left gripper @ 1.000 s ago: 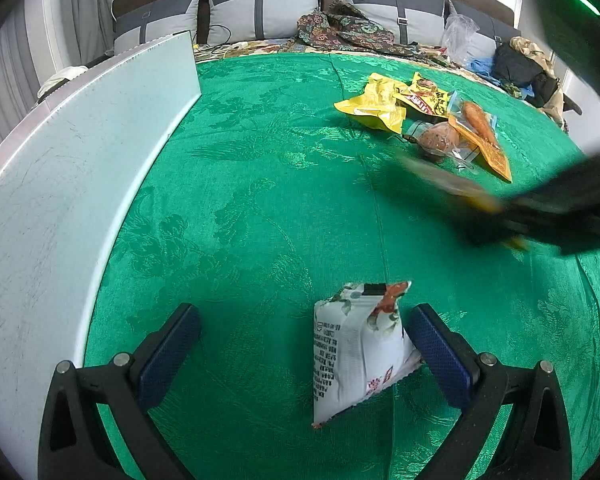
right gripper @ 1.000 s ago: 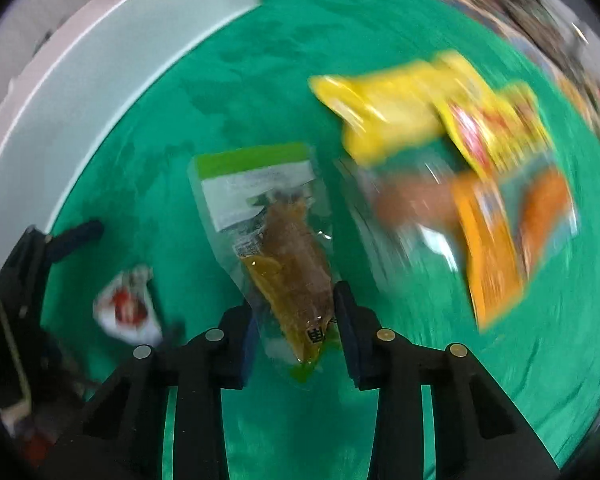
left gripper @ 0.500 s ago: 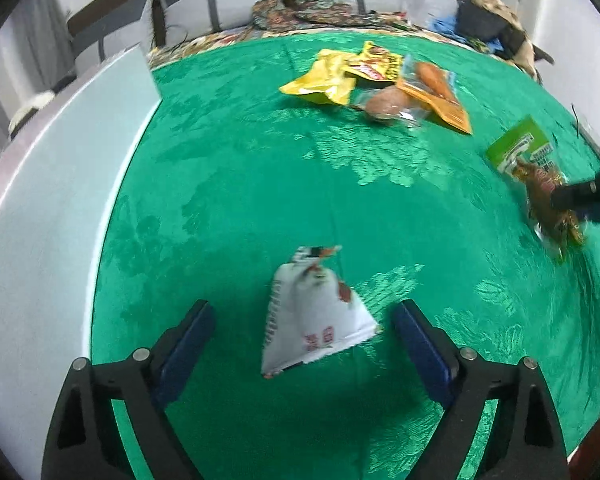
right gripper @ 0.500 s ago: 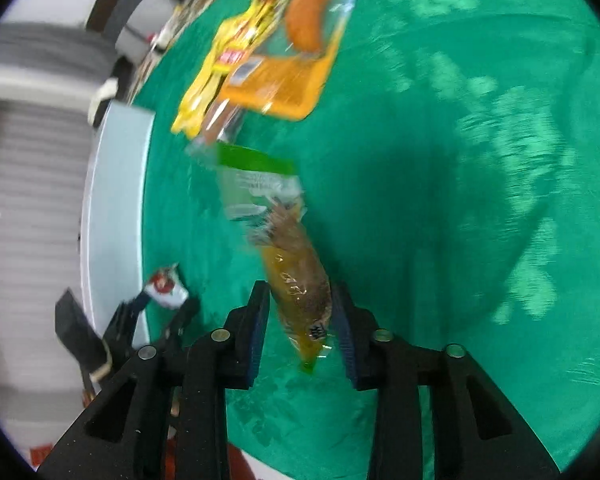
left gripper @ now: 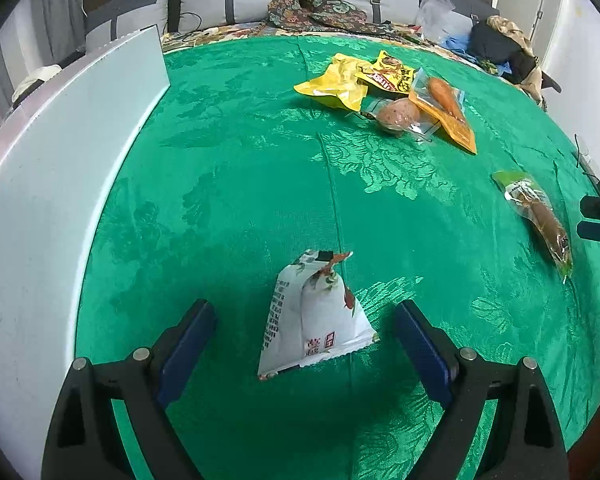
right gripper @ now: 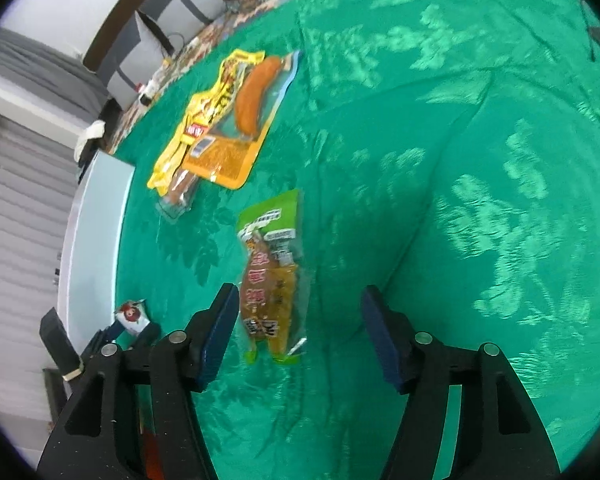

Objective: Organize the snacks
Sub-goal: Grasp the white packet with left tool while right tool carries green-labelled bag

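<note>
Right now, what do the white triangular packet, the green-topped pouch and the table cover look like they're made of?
White triangular packet: likely thin plastic or foil-lined film, matte printed, with crimped seams.
Green-topped pouch: clear glossy plastic film; its brown contents show through and it glints.
Table cover: woven fabric, probably a satin-like brocade; a raised leaf pattern catches light, and creases run across it.

Only the two dark tips of the right gripper point(left gripper: 598, 222) enter the left wrist view, its body cut off by the right edge well beyond the right jaw. In the right wrist view, the left gripper point(right gripper: 118, 330) is mostly hidden behind the left jaw's arm, the white snack packet point(right gripper: 131, 312) beside it too small to read. Ahead of both jaws, the yellow packets point(right gripper: 204, 116) lie motion-blurred and partly covered by the orange sausage pack point(right gripper: 240, 128), their print illegible.
</note>
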